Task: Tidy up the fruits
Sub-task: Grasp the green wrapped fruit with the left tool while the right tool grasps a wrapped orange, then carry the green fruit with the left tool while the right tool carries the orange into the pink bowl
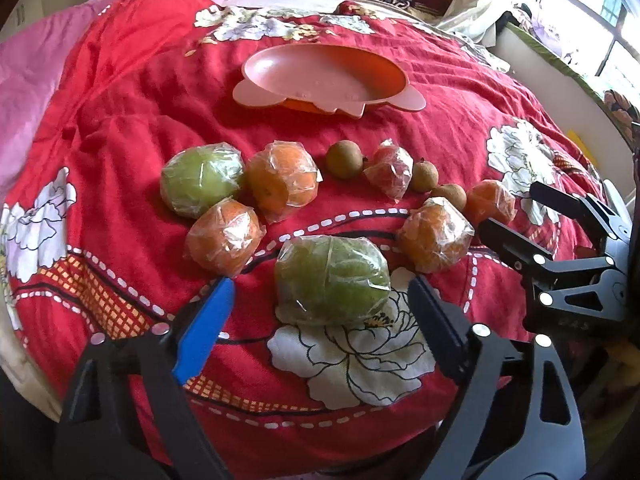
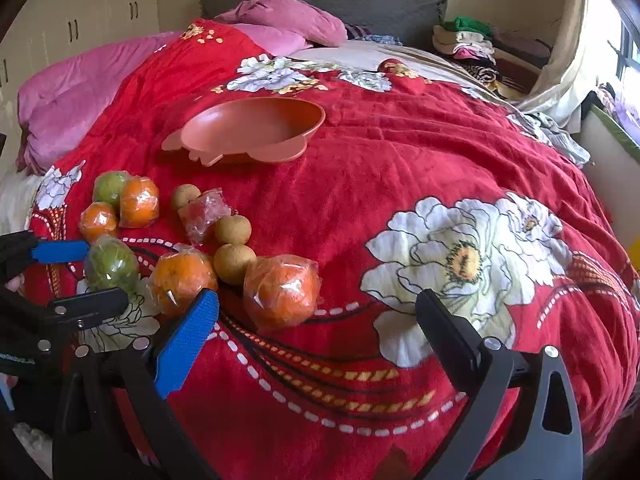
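Note:
Several plastic-wrapped fruits lie on a red floral blanket (image 1: 132, 92). A wrapped green fruit (image 1: 332, 278) lies between the open fingers of my left gripper (image 1: 320, 286), apart from both. Another green fruit (image 1: 200, 184), wrapped oranges (image 1: 282, 180) (image 1: 224, 240) (image 1: 434, 236) and small brown fruits (image 1: 344, 159) lie beyond. An empty orange bowl (image 1: 320, 76) sits farther back. My right gripper (image 2: 316, 300) is open and empty, just in front of a wrapped orange (image 2: 280, 292); it shows in the left wrist view (image 1: 516, 216). The left gripper shows in the right wrist view (image 2: 104, 276).
Pink bedding (image 2: 80, 80) lies at the far left, folded clothes (image 2: 468, 40) at the back right. A window (image 1: 592, 8) and the bed edge are to the right. The blanket's right half (image 2: 460, 160) holds no fruit.

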`<action>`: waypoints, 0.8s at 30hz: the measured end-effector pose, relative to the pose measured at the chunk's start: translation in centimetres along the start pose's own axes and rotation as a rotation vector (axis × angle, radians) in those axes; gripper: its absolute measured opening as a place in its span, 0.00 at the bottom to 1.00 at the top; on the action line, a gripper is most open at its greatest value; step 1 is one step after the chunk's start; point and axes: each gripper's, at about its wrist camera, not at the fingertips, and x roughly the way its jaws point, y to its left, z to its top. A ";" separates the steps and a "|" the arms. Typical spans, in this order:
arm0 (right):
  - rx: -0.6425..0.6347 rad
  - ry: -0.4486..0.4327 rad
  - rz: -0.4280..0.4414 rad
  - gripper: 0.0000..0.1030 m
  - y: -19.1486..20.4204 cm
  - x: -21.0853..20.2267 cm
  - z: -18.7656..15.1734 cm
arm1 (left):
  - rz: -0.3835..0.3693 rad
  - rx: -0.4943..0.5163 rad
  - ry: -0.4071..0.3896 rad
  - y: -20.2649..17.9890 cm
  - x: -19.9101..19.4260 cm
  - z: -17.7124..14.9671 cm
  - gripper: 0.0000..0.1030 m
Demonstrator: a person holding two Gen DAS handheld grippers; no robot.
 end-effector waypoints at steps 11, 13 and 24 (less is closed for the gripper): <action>-0.026 0.009 0.060 0.60 0.2 0.6 0.0 | 0.000 -0.005 0.006 -0.6 0.6 0.3 0.50; -0.028 0.009 0.080 0.55 0.2 0.8 0.0 | 0.001 -0.009 0.006 -0.5 0.8 0.4 0.48; 0.009 -0.006 0.181 0.38 -0.4 0.6 0.1 | -0.032 -0.035 -0.008 0.1 0.6 0.5 0.45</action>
